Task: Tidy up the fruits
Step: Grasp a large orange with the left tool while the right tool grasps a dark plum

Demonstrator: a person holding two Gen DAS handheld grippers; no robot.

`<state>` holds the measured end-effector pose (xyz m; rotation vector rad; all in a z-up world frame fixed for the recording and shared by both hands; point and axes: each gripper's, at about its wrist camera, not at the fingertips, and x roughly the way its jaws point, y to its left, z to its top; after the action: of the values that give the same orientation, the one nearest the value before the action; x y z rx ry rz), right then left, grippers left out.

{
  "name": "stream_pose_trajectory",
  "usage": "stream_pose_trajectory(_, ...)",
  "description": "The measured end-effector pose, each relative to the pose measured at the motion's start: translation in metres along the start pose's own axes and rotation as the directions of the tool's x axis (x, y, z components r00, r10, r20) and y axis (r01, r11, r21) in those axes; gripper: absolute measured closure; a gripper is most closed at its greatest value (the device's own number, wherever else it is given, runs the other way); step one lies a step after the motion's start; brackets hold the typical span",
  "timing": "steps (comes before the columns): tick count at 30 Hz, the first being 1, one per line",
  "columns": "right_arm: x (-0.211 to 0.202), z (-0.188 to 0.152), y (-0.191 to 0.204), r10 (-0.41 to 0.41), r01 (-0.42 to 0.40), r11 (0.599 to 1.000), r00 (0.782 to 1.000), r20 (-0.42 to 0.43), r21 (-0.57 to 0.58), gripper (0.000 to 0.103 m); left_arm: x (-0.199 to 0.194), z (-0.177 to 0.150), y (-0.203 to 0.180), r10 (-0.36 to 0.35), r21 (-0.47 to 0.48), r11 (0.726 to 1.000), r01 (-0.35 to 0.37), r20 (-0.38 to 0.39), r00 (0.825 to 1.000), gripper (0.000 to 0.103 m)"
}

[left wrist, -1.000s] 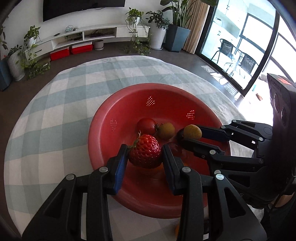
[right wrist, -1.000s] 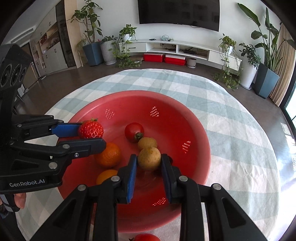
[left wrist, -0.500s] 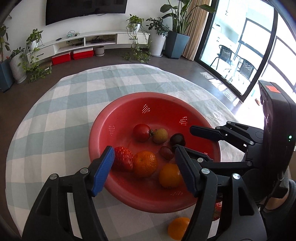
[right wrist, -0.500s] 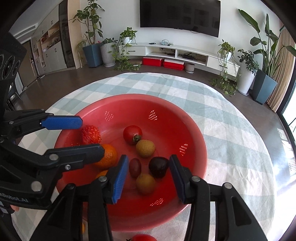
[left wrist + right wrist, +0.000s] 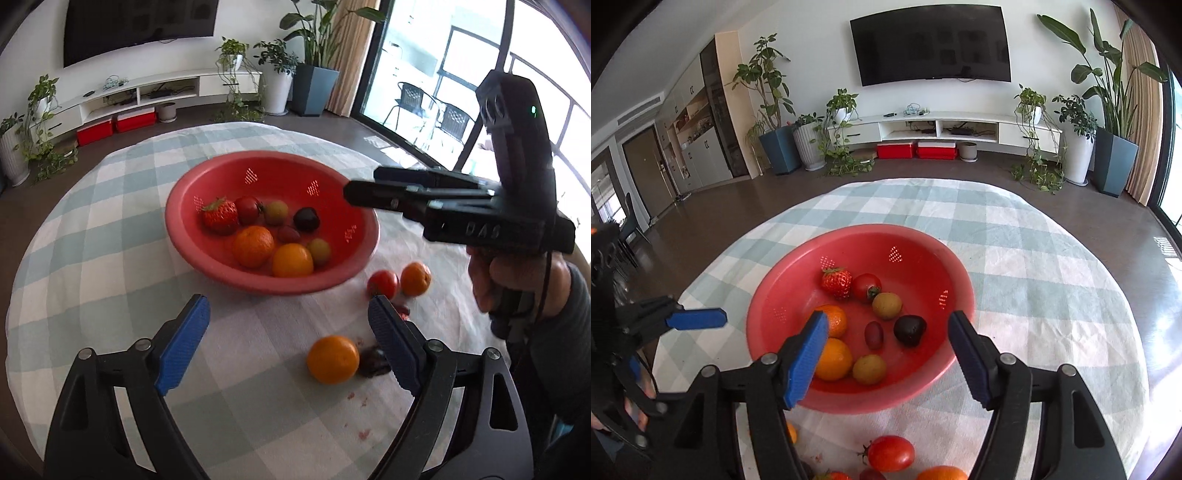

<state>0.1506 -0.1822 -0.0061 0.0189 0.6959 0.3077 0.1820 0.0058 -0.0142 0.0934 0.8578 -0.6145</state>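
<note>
With both sets of fingers opening and empty, you stand between picks: the red bowl [image 5: 184, 236] lies ahead of your left gripper [image 5: 288, 343], the loose orange [image 5: 332, 359] just inside its right finger, next to grasp.

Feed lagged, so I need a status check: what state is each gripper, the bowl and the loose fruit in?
Left gripper: jaws opening, nothing between them.
Right gripper: jaws opening, empty.
Red bowl: upright, holding fruit.
Strawberry: lying in the bowl.
Orange: loose on the tablecloth.
Tomato: outside the bowl.
</note>
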Motion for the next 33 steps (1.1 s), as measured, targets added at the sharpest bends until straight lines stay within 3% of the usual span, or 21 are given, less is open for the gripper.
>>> stream_pose_trajectory(4,-0.034,-0.011,-0.004,0.005,-0.007,0.999,0.999,0.049,0.039,0.029,0.001,-0.021,-0.017,-0.028,0.126,0.992,0.031,-0.026,0.999,0.016)
stream_pose_trajectory(8,-0.057,-0.038,-0.015,0.028,-0.038,0.988,0.997,0.071,0.149,0.029,0.006,-0.030,-0.027,-0.047,0.202,0.978,0.054,-0.041,0.998,0.016)
stream_pose_trajectory(11,-0.059,-0.063,-0.023,0.031,-0.037,0.973,0.999,0.031,0.228,0.029,0.015,-0.033,-0.030,-0.044,0.235,0.970,0.059,-0.069,0.997,0.016)
stream_pose_trajectory(15,-0.053,-0.085,-0.032,0.017,-0.007,0.960,0.999,-0.035,0.280,0.035,0.027,-0.035,-0.031,-0.058,0.250,0.965,0.080,-0.093,0.994,0.016)
stream_pose_trajectory(19,-0.047,-0.085,-0.032,0.021,-0.007,0.960,0.999,-0.046,0.278,0.040,0.039,-0.036,-0.032,-0.071,0.270,0.958,0.100,-0.115,0.991,0.016)
stream_pose_trajectory(23,-0.045,-0.089,-0.027,0.025,-0.010,0.967,0.998,-0.056,0.256,0.041,0.051,-0.037,-0.033,-0.094,0.287,0.949,0.134,-0.147,0.985,0.028)
stream_pose_trajectory(33,-0.043,-0.089,-0.023,0.032,-0.014,0.967,0.997,-0.067,0.253,0.041,0.061,-0.034,-0.021,-0.196,0.246,0.942,0.227,-0.145,0.970,0.042)
